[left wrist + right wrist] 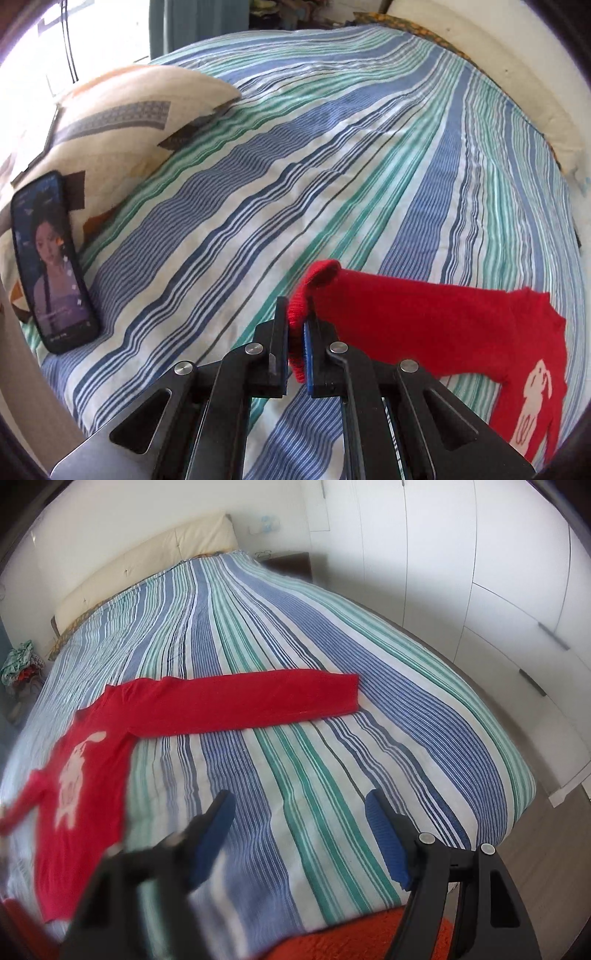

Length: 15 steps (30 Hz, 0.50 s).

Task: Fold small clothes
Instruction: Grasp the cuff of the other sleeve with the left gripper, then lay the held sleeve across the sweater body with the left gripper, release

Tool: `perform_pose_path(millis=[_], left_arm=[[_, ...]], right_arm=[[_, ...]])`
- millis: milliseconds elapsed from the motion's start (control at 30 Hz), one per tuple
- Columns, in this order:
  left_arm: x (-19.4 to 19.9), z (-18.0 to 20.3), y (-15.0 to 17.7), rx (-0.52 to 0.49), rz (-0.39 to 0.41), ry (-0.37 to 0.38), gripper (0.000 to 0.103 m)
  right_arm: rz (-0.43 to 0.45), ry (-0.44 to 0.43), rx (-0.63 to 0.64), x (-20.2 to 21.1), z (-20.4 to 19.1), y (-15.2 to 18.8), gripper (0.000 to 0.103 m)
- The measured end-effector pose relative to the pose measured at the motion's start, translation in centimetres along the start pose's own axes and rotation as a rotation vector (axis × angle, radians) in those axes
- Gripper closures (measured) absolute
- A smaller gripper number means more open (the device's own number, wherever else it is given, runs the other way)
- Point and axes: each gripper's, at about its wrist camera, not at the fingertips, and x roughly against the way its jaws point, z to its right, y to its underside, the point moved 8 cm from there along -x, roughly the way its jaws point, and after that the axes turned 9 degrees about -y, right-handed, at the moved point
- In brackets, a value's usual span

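One sweater [424,325] cuff in left tool [295,325]

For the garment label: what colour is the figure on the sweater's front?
White or cream, on the red sweater; the left wrist view shows the figure sharpest.

The red sweater [88,760] lies spread on the striped bedspread [295,760], front side up, with a pale animal motif [75,771] showing on its chest. One long sleeve [251,701] stretches flat and straight across the stripes, its cuff squared off at the far end. The other sleeve [406,310] rises off the cover, and its ribbed cuff [299,314] is bunched and pinched between the left gripper [295,332] pads, folding over at the top. The body sags from that lifted sleeve down toward the bedspread, motif [532,402] sideways.
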Motion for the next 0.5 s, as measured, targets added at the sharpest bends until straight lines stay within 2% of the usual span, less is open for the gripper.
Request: perform_pose_path(millis=[100,367,433,500], left_arm=[[1.2,-0.6,0.9,0.016,-0.009,0.043,0.098],[6.2,-1.7,-2.6,0.127,0.028,0.232,0.099],[5.4,-2.0,-2.9,0.105,0.039,0.171,0.099],[1.9,-2.3,-2.0,0.064,-0.013,0.076,0.099]], right_arm=[[-0.002,-0.007,-0.013,0.0,0.2,0.1,0.031],[-0.010,0.010,0.007,-0.1,0.0,0.2,0.031],[-0.015,0.014,0.013,-0.3,-0.1,0.2,0.031],[-0.018,0.018,0.016,-0.3,-0.1,0.2,0.031]])
